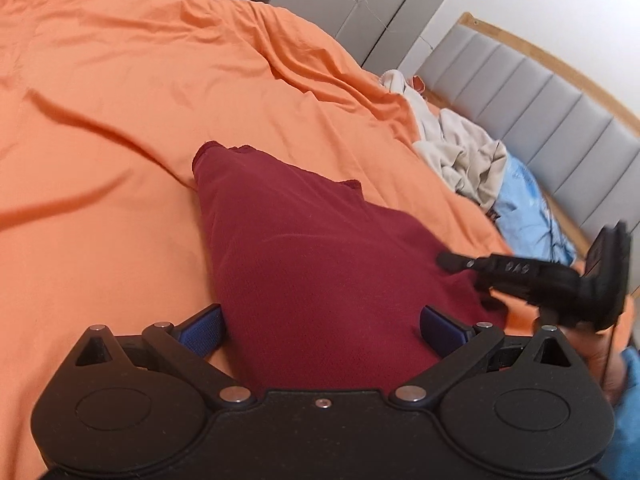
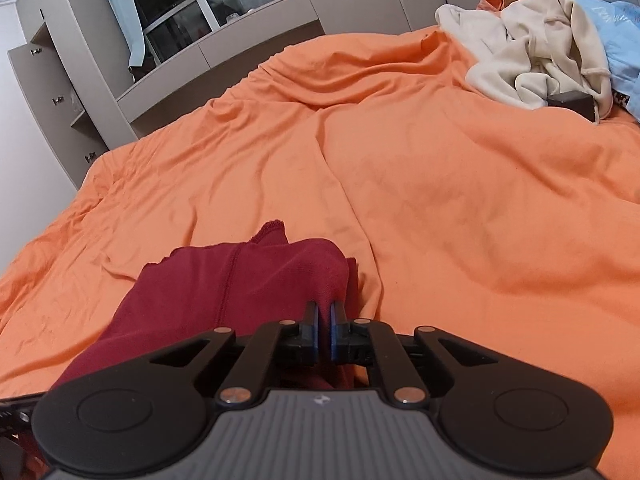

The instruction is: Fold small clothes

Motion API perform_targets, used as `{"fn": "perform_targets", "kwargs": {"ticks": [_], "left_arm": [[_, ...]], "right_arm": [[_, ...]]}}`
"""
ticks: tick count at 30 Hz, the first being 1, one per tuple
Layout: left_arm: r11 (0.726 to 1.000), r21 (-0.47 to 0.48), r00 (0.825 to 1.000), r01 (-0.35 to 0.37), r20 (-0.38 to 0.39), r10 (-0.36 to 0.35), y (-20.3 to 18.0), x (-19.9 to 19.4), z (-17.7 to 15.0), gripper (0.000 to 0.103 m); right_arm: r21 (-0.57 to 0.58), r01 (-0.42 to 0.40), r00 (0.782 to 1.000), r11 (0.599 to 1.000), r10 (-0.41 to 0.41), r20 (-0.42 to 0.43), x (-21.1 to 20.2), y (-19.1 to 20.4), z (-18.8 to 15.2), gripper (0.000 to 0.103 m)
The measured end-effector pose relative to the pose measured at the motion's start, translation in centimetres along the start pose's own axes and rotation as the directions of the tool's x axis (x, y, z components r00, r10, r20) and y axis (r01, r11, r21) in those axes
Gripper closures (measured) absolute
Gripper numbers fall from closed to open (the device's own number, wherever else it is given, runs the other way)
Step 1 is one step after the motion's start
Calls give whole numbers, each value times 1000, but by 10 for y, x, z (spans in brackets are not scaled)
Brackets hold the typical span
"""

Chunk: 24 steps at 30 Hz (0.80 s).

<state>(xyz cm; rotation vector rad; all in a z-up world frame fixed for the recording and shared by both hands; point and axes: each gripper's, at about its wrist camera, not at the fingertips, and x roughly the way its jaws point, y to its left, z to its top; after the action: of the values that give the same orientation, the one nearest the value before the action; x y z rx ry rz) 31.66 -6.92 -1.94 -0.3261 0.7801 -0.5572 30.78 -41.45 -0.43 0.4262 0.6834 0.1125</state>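
Observation:
A dark red garment (image 1: 304, 248) lies on the orange sheet (image 1: 120, 120) of a bed. My left gripper (image 1: 322, 330) is open wide, its blue pads (image 1: 200, 332) on either side of the garment's near part and not pressing it. In the left wrist view my right gripper (image 1: 452, 260) comes in from the right, its tip on the garment's right edge. The right wrist view shows the right gripper (image 2: 325, 320) shut on a bunched fold of the red garment (image 2: 224, 284), pinched between its blue pads.
A heap of cream clothes (image 2: 536, 48) and a light blue garment (image 2: 624, 36) lies near the grey padded headboard (image 1: 540, 100), with a small black object (image 2: 570, 102) beside it. Grey cabinets (image 2: 72, 80) stand beyond the bed's far edge.

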Motion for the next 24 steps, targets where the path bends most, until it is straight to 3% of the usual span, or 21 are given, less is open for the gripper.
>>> {"fn": "perform_targets", "kwargs": {"ticks": [5, 8, 12, 14, 17, 19, 22, 24], "left_arm": [[1000, -29, 999, 3, 44, -1, 1, -17, 4, 1], [999, -42, 996, -9, 93, 13, 3, -27, 8, 1], [990, -82, 989, -115, 88, 123, 12, -27, 10, 1], [981, -101, 984, -166, 47, 172, 18, -20, 8, 1], [979, -139, 988, -150, 25, 155, 26, -15, 4, 0], [979, -131, 987, -154, 26, 159, 28, -16, 4, 0], [979, -131, 987, -155, 29, 160, 29, -17, 3, 0], [979, -137, 987, -150, 32, 155, 29, -18, 3, 1]], "right_arm": [[-87, 23, 997, 996, -16, 77, -12, 10, 3, 97], [-89, 55, 997, 995, -50, 64, -6, 9, 3, 97], [-48, 44, 999, 998, -44, 0, 4, 1, -2, 94], [-44, 51, 999, 998, -51, 3, 0, 1, -2, 87], [-69, 56, 998, 996, -55, 16, -11, 7, -1, 63], [-65, 17, 1000, 998, -16, 18, -23, 9, -2, 42], [-16, -81, 997, 997, 81, 20, -43, 7, -4, 33], [0, -194, 981, 981, 194, 18, -55, 8, -6, 31]]}}
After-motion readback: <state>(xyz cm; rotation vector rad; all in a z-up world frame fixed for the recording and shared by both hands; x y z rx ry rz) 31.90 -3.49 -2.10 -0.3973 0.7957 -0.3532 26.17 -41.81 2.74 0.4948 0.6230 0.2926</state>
